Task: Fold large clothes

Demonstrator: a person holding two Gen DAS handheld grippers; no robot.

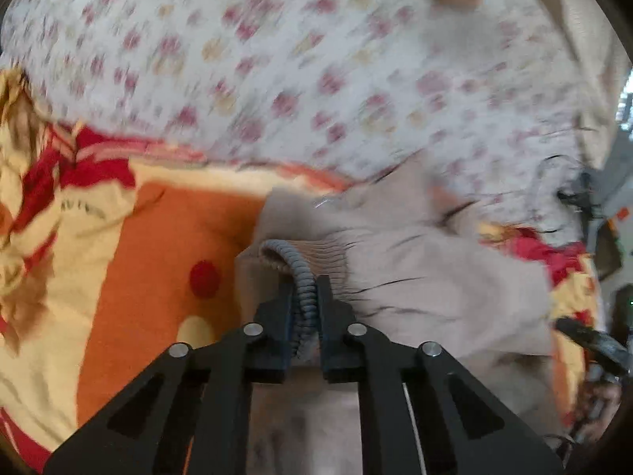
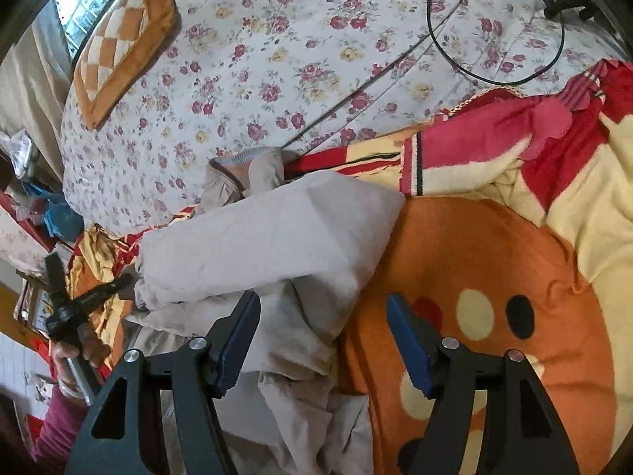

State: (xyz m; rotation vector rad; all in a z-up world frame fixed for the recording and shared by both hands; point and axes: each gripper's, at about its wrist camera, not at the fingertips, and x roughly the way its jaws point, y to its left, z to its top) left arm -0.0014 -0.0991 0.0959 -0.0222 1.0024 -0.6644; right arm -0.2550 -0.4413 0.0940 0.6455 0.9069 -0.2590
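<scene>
At the far left of the right wrist view, a hand [image 2: 79, 350] in a dark pink sleeve holds the left gripper [image 2: 132, 279], which reaches in from the left and touches the left end of the beige jacket [image 2: 269, 233]. In the left wrist view the left gripper [image 1: 304, 297] is squeezed tight on the jacket's ribbed cuff [image 1: 292, 261], with the grey edge pinched between its two black fingers [image 1: 277, 308]. That view is blurry, so small things are hard to tell.

The jacket lies bunched up on an orange and cream blanket [image 2: 494, 245]. It is on the left part of the blanket, with one puffy fold on top and loose cloth spilling near the camera. Its collar end [image 2: 241, 170] sits at the far side, touching a flowery sheet [image 2: 285, 59].

The right gripper [image 2: 322, 340] hangs above the near part of the jacket. Its two fingers with blue pads [image 2: 407, 344] are spread wide and hold nothing. The left finger is over the jacket and the right one is over the blanket.

On the far left of the sheet is an orange checked cushion [image 2: 126, 35]. On the far right a thin black cable [image 2: 494, 39] makes a loop on the sheet.
</scene>
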